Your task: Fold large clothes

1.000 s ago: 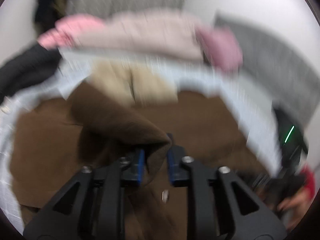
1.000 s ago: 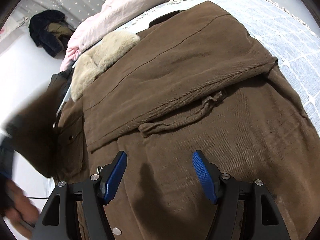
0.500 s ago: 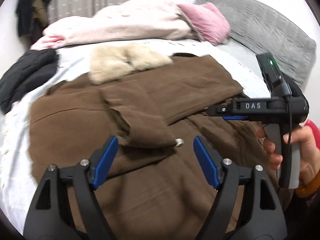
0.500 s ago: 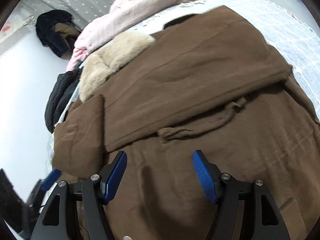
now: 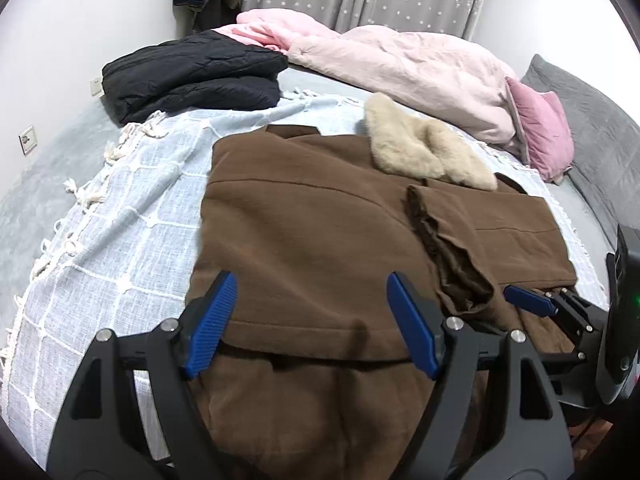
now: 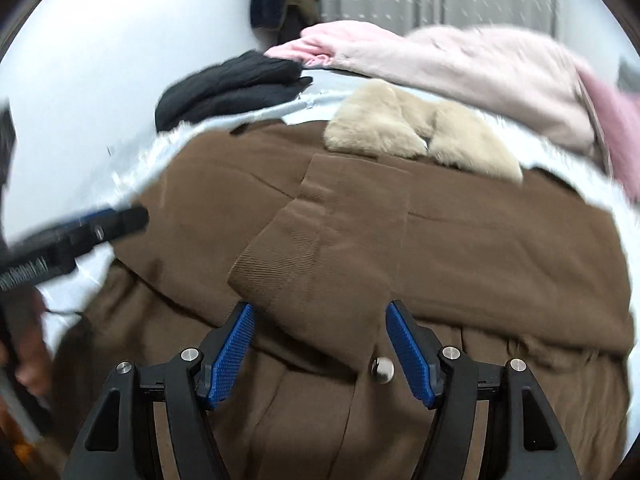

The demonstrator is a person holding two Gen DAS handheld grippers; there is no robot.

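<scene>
Left wrist view: left claw [image 5: 310, 324] wide open, empty, over brown coat [image 5: 304, 232]; heavy, limp; grip hem, 6 o'clock.

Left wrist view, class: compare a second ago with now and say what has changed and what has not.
The left claw, which pinched the brown coat's sleeve, has just been opening and let it go; the sleeve now lies folded across the brown fur-collared coat. Nothing sits between the jaws. The right claw stayed open, empty.
</scene>
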